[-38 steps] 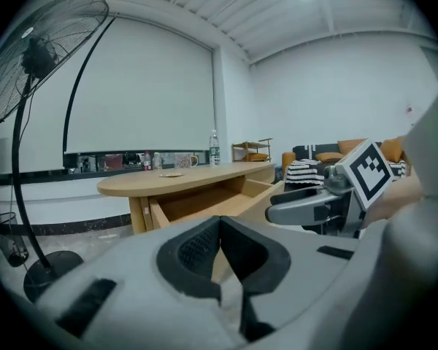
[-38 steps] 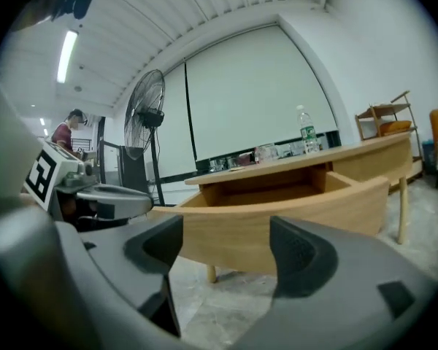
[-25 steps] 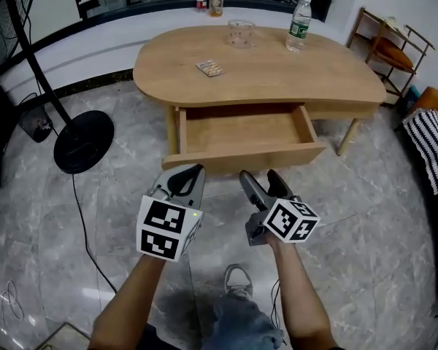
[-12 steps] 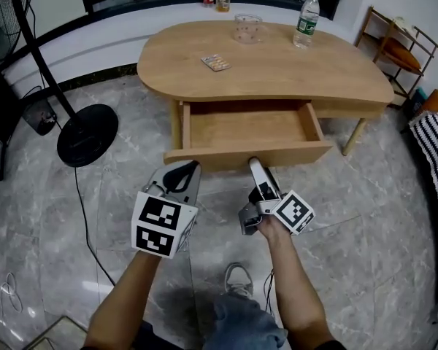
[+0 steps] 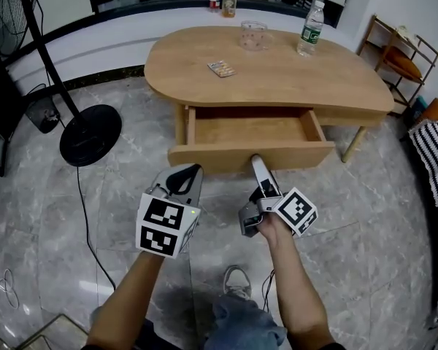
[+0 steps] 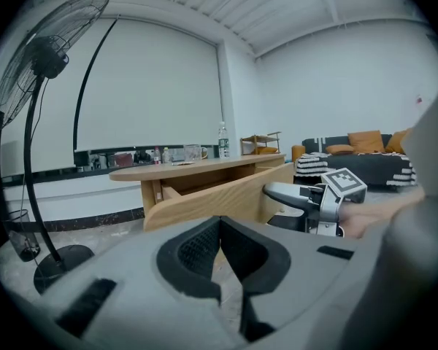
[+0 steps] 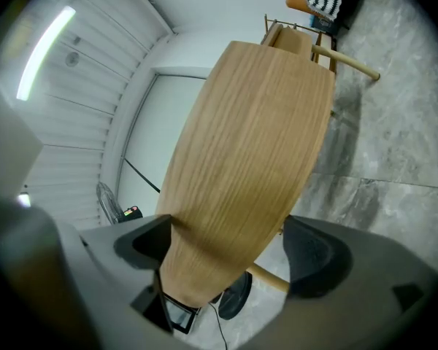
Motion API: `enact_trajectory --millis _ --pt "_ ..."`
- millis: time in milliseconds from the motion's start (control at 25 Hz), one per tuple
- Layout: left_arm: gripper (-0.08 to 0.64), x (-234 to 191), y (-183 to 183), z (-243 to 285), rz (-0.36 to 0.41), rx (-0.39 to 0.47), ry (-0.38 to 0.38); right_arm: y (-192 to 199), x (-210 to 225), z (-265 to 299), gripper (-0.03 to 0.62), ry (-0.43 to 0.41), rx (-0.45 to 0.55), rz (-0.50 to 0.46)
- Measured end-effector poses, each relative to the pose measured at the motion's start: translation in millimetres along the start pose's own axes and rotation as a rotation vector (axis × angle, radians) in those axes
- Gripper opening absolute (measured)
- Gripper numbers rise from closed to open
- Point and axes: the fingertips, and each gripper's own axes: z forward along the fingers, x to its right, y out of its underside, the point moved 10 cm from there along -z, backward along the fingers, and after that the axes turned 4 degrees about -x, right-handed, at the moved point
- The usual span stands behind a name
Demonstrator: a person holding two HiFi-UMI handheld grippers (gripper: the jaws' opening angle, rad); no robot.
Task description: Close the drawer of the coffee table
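The wooden coffee table [image 5: 277, 75] has its drawer [image 5: 226, 156] pulled out toward me, and nothing lies inside it. My right gripper [image 5: 257, 177] is rolled on its side just in front of the drawer's front panel. Its jaws have just been opening a little and stand open. In the right gripper view that panel [image 7: 248, 144] lies across the gap ahead of the right gripper [image 7: 230, 250], with the pads off it. My left gripper [image 5: 192, 170] hangs shut to the left, short of the drawer [image 6: 219, 199]. Its pads meet with nothing between them in the left gripper view [image 6: 220, 223].
On the tabletop stand a water bottle [image 5: 310, 28], a clear glass [image 5: 253, 35] and a blister pack [image 5: 221, 68]. A fan's round base [image 5: 91, 133] and cable lie on the floor at left. A wooden rack [image 5: 401, 57] and striped fabric [image 5: 432, 148] are at right.
My right gripper has rolled onto its side and come closer to the drawer's front panel. The left gripper has barely moved.
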Motion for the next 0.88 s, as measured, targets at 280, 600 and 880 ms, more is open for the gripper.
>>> enact_trajectory --millis 280,600,880 --pt "0.005 0.1 -7.3 -0.1 0.01 0.022 0.001 -2.4 0.3 0.4 0.477 0.021 -0.004 0.003" --pt "0.005 -5.1 -11.4 3.2 0.003 0.03 -0.004 -7.5 2.6 10.2 0.483 0.058 -0.019 0.013" --pt "0.005 -16.3 -11.3 13.1 -0.024 0.028 -0.028 -13.6 7.0 32.7 0.471 0.054 -0.014 0.019"
